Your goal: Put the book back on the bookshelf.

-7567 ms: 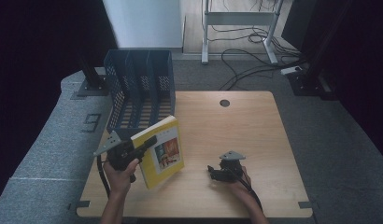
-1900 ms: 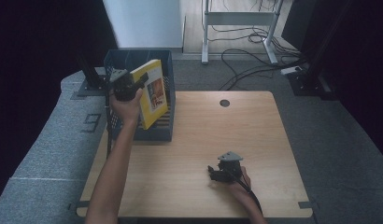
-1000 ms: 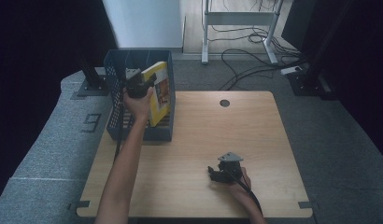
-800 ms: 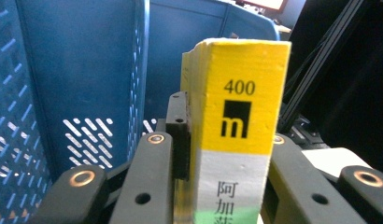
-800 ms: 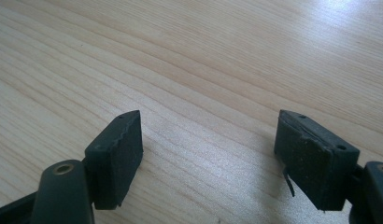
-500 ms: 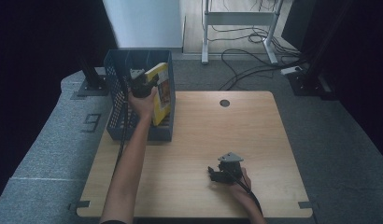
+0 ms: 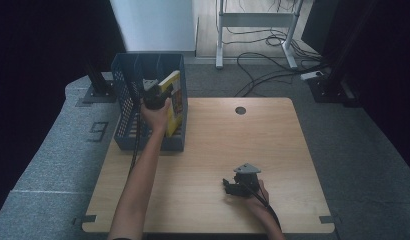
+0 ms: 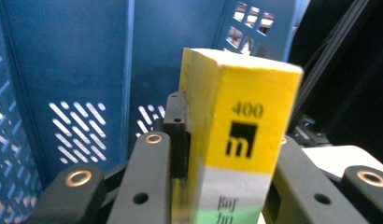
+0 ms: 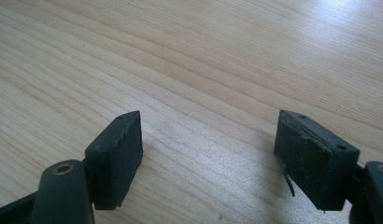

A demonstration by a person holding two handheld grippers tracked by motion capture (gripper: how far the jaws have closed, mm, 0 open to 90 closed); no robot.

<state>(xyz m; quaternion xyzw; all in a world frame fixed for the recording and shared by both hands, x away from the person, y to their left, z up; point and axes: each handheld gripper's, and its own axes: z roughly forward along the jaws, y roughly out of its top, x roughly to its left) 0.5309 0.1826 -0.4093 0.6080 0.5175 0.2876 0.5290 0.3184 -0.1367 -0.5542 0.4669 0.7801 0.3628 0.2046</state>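
Clearly the left gripper [image 8: 222,154] clamps the yellow book [image 8: 236,135] by its spine, upright inside the blue file rack [image 7: 124,107]. Meanwhile the right gripper [image 9: 208,154] rests on the table [image 7: 273,145], jaws wide and empty.

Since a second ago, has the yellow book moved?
Yes. The yellow book, clamped in the left claw, has sunk lower into the blue file rack, right-hand slot.

wooden table [image 7: 203,165] | blue file rack [image 7: 124,120] at far left corner
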